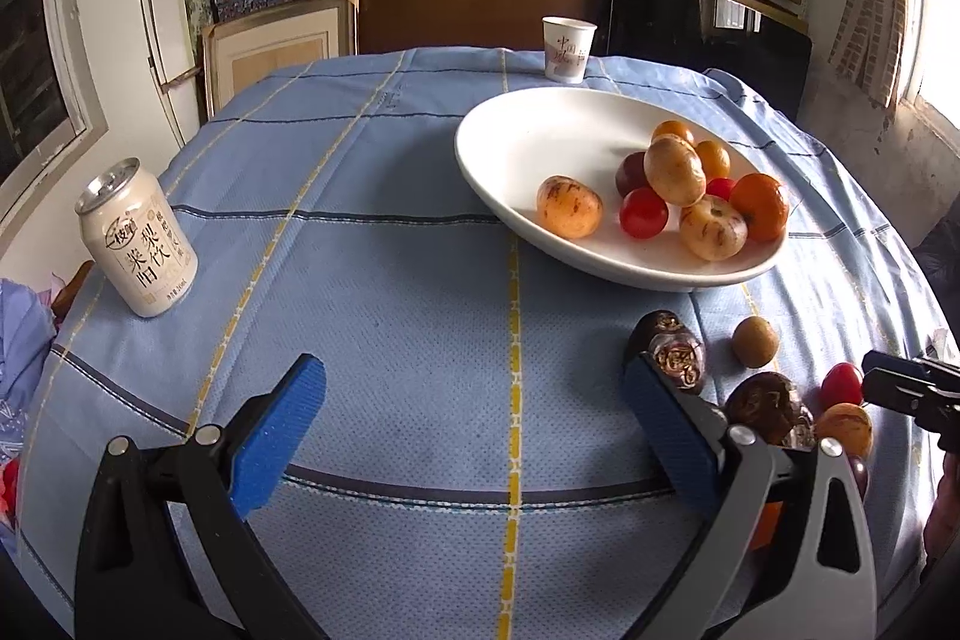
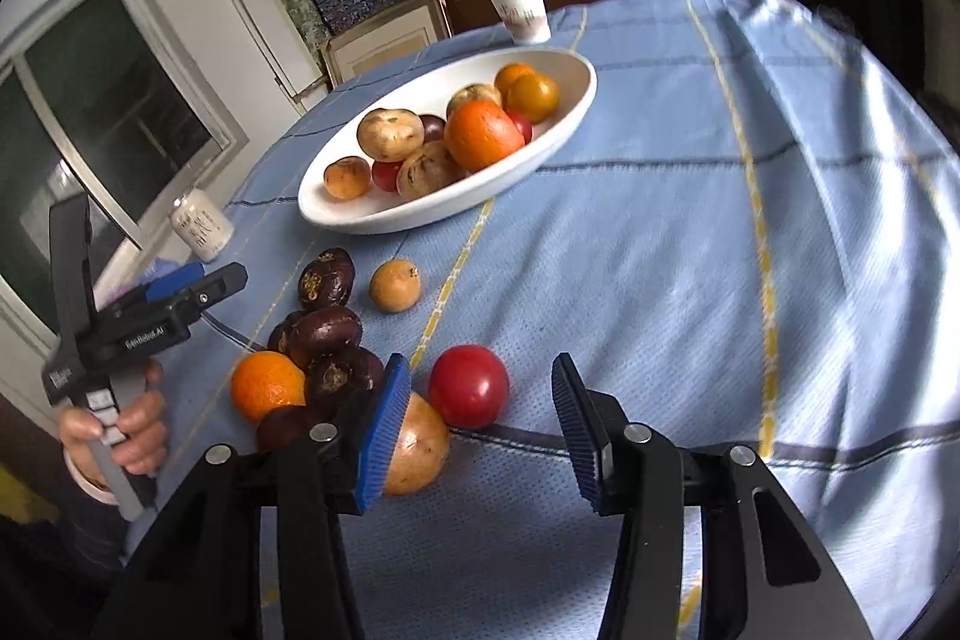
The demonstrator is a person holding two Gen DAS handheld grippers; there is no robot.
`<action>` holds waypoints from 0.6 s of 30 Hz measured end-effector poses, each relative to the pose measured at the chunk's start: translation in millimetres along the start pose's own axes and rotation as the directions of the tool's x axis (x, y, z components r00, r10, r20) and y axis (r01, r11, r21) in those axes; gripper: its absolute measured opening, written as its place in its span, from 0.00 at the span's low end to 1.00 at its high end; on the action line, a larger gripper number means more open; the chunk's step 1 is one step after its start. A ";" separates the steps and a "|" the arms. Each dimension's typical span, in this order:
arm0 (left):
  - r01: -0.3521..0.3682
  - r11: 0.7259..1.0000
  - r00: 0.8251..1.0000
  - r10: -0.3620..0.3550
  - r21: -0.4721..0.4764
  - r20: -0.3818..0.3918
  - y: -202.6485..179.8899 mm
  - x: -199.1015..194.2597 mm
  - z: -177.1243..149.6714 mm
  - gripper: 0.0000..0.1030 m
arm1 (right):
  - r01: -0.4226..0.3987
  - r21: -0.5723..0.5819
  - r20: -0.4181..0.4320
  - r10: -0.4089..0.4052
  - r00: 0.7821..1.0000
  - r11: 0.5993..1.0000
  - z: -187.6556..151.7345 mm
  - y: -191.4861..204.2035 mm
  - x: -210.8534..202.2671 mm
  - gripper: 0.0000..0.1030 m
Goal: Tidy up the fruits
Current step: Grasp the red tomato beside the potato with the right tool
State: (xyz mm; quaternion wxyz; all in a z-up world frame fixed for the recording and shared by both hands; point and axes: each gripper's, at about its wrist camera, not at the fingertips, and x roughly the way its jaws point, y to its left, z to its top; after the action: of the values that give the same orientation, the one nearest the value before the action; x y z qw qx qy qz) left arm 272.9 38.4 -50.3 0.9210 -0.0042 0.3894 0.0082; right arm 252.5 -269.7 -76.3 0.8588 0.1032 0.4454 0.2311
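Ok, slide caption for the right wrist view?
Open right claw nearing red tomato among loose fruits; white bowl half-filled.

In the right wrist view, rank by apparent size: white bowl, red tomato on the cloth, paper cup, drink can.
1. white bowl, clearly largest.
2. red tomato, though it is nearest the camera, which inflates it.
3-4. paper cup and drink can look about alike; both sit far back, so unranked.

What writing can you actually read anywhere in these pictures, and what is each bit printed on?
"莱阳 梨饮": large characters on the cream drink can; its smaller print is too small to read.
"中国": on the white paper cup; the rest of its print is too small.
"GenRobot.AI": on the black body of the left gripper, seen from the right wrist; slightly blurred. A small label lower on its handle is unreadable.
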 end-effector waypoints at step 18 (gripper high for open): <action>0.071 0.997 0.996 -0.072 0.019 0.060 -6.4 -21.0 -2.1 0.96 | -0.124 0.138 -0.048 0.131 0.990 0.983 1.5 -13.0 20.8 0.29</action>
State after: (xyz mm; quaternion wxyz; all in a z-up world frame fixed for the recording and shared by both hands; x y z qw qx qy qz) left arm 257.0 31.7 -36.7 0.9321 -0.0102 0.3610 -0.0281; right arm 268.0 -270.9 -95.4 0.8203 0.1825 0.4767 0.2579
